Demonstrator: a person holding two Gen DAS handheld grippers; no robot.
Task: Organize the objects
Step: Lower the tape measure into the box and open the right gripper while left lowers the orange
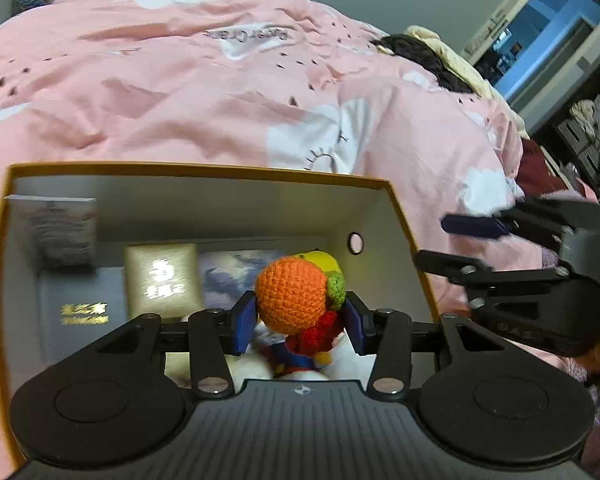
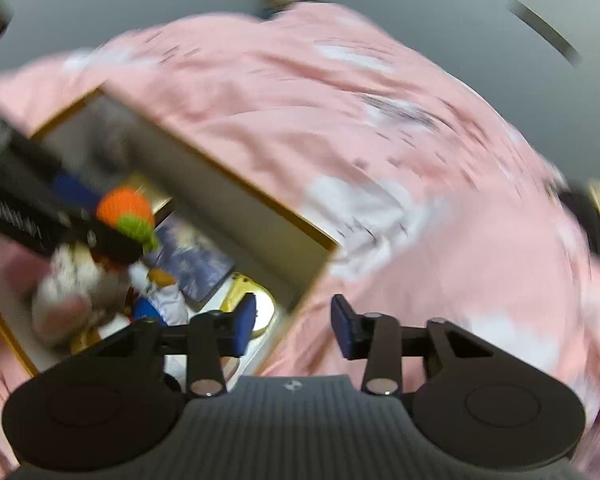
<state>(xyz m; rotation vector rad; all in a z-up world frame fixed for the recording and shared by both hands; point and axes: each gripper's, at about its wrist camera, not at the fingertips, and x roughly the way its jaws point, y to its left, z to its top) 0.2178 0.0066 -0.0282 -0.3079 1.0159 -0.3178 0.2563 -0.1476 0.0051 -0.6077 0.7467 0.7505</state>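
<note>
A crocheted fruit bunch (image 1: 294, 294), with orange, green, yellow and red balls, sits between the blue pads of my left gripper (image 1: 300, 326), which is shut on it. It hangs inside an open cardboard box (image 1: 196, 169) with a mustard rim and white walls, on a pink duvet. In the blurred right wrist view the same bunch (image 2: 126, 206) shows in the box (image 2: 260, 196). My right gripper (image 2: 295, 326) stands open and empty over the box's corner. From the left wrist it appears just outside the right wall, right gripper (image 1: 458, 244).
In the box lie a grey booklet with gold lettering (image 1: 84, 314), a beige card pack (image 1: 162, 276), a cloudy picture card (image 1: 228, 276), a white plush (image 2: 72, 280) and a yellow item (image 2: 256, 292). The pink duvet (image 1: 220, 92) surrounds the box. Dark shelves (image 1: 588, 136) stand at the right.
</note>
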